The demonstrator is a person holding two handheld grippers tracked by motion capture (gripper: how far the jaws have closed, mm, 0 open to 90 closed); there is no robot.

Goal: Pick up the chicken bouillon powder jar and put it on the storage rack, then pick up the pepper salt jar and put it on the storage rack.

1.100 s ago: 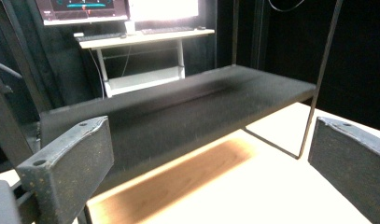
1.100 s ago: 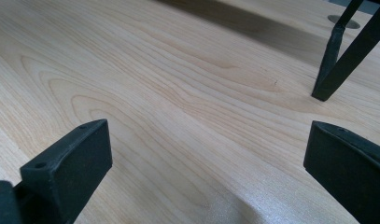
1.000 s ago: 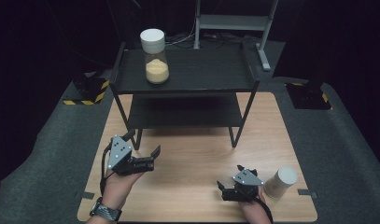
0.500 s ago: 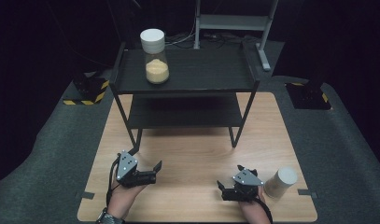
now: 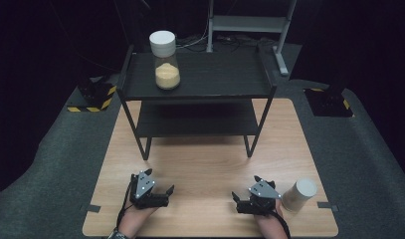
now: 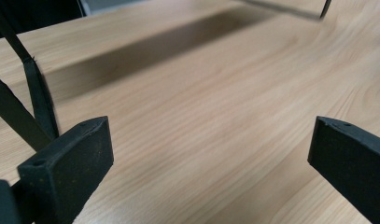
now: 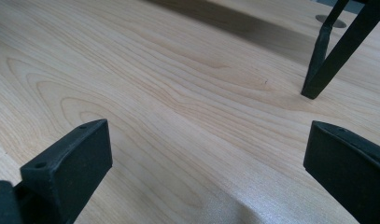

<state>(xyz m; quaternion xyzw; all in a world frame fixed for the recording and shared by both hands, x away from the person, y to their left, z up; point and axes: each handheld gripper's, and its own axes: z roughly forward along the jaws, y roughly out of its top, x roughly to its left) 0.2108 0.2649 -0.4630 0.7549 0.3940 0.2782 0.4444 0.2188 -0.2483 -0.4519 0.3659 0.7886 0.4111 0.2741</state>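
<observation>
My left gripper and right gripper rest low at the table's near edge, both with jaws spread wide and empty. The cup lies just beside my right gripper. Far back, the jar stands on the shelf's top. I judge nothing is in hand yet; next my right gripper must turn toward the cup.

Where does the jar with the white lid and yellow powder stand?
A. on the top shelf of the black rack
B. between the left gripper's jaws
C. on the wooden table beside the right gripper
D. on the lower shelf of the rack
A: the jar stands upright at the left of the rack's top shelf.
</observation>
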